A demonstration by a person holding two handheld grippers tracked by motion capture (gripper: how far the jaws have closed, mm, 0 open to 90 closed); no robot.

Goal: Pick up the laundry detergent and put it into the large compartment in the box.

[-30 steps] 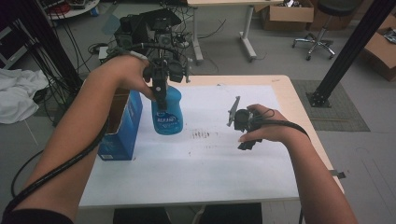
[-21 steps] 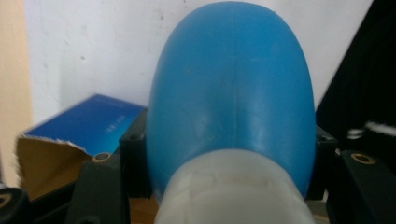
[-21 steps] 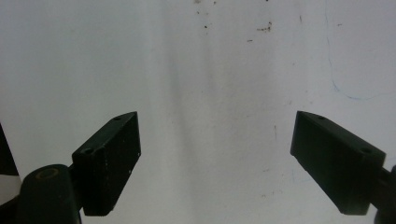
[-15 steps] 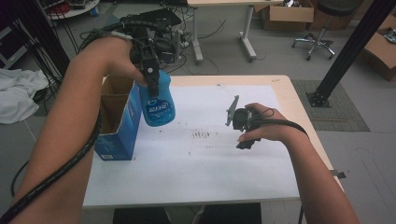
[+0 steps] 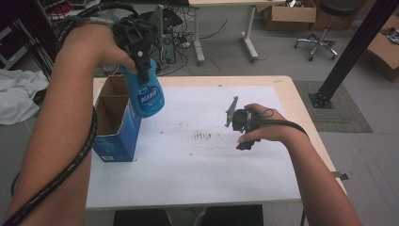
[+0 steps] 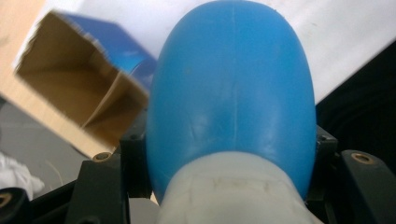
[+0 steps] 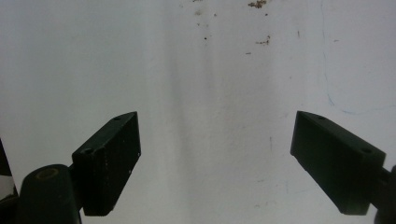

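A blue plastic bottle (image 5: 147,96) with a white label hangs in the air over the right edge of an open-topped blue cardboard box (image 5: 113,127). My left gripper (image 5: 141,56) is shut on its upper part, near the neck. In the left gripper view the bottle (image 6: 233,93) bulges between the black jaws of my left gripper (image 6: 229,158), with the box's brown divided inside (image 6: 70,88) below and to the left. My right gripper (image 5: 243,136) rests low over the white sheet (image 5: 197,179) at centre right. Its jaws stand wide open on my right gripper (image 7: 215,154), with only the bare sheet (image 7: 210,70) between them.
Dark smudges (image 5: 202,136) mark the sheet's middle. The wooden table edge (image 5: 301,99) runs along the right. On the floor beyond are a desk leg (image 5: 249,33), an office chair (image 5: 324,28), a black slanted post (image 5: 348,52) and white cloth (image 5: 19,94).
My left hand has lifted the blue bottle off the table and carried it up and left, over the box's edge. The right hand has not moved.
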